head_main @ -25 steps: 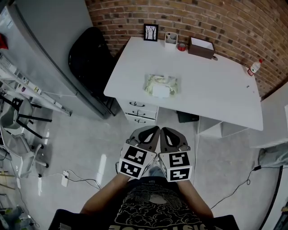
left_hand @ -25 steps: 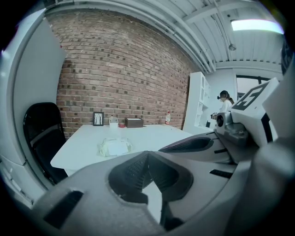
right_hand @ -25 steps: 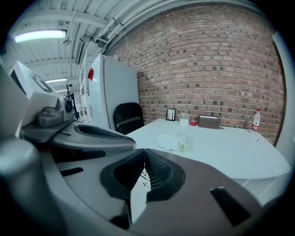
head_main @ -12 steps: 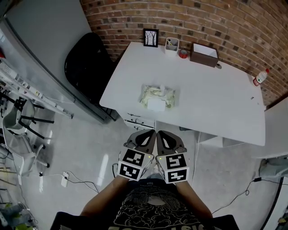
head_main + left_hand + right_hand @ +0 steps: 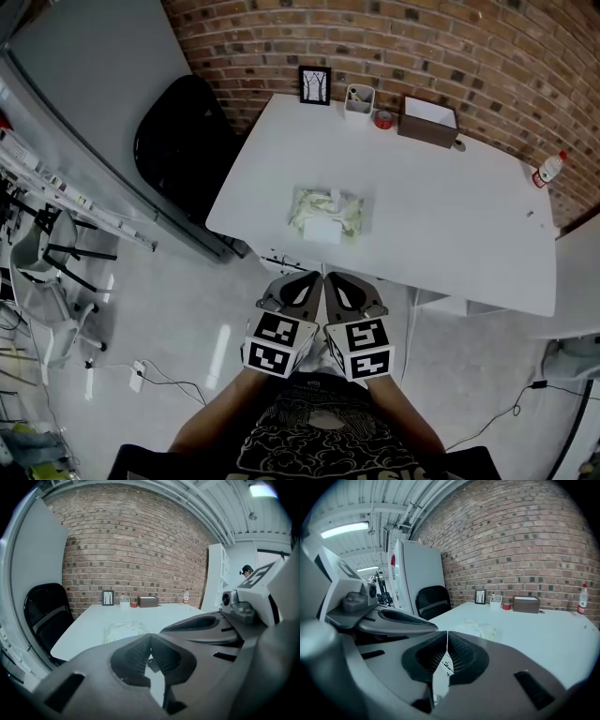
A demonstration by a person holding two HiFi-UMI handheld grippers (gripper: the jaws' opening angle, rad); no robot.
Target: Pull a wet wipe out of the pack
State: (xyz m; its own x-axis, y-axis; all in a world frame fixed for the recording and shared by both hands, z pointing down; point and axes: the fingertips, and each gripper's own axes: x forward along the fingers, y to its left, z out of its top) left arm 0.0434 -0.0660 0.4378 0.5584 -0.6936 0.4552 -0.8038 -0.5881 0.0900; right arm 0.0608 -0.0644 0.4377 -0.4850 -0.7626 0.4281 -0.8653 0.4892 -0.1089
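Note:
A pale green wet wipe pack [image 5: 324, 215] with a white lid lies flat on the white table [image 5: 441, 225], near its front edge. It shows faintly in the left gripper view as the pack [image 5: 124, 631] and in the right gripper view as the pack [image 5: 480, 629]. My left gripper [image 5: 300, 279] and right gripper [image 5: 339, 279] are side by side over the floor, close to my body, short of the table. Both are shut with nothing between the jaws.
At the table's far edge stand a framed picture [image 5: 315, 84], a white pen cup [image 5: 357, 97], a red tape roll [image 5: 382, 118] and a brown box [image 5: 427, 121]. A bottle [image 5: 548, 169] is at the right. A black chair [image 5: 183, 141] stands left of the table; drawers [image 5: 281, 260] sit beneath.
The view has shifted forward; the table and pack appear lower and nearer to me. Both grippers stay shut, side by side before my body.

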